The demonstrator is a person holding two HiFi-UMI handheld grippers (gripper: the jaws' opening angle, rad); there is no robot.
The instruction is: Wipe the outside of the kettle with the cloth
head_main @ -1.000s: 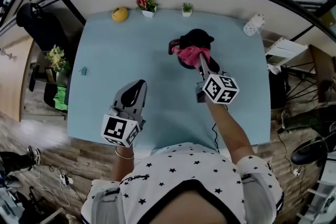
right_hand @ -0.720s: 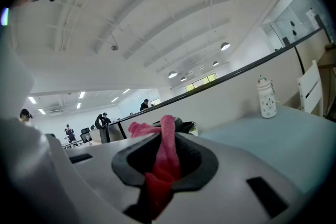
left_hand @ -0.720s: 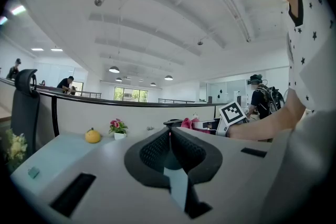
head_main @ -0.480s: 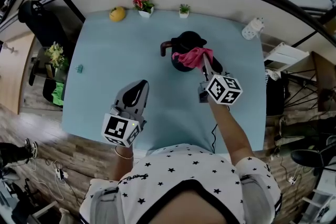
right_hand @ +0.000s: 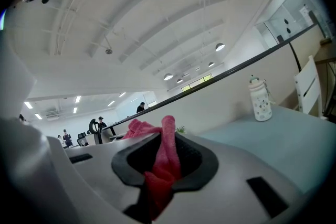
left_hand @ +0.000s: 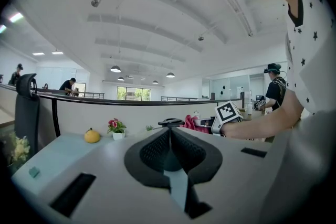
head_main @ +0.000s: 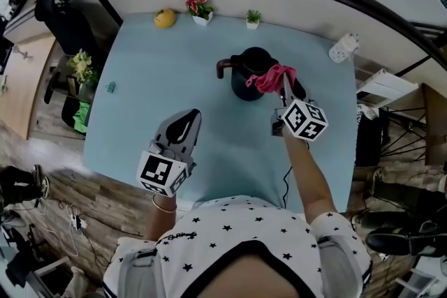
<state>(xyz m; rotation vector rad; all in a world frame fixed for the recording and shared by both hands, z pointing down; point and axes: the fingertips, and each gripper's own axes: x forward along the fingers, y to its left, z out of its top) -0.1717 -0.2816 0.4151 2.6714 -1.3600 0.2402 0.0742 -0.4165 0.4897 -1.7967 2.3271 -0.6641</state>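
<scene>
Beside the kettle (head_main: 248, 73), the right hand-held gripper (head_main: 284, 81) clamps the cloth (head_main: 269, 79).

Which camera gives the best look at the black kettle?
The head view: nearly the whole kettle shows from above, handle to the left, pink cloth on its right side. The left gripper view catches only its top; the right gripper view, mostly cloth.

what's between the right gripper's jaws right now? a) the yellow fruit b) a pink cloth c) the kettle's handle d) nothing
b: the right gripper has its jaws shut on the pink cloth, held against the black kettle.
</scene>
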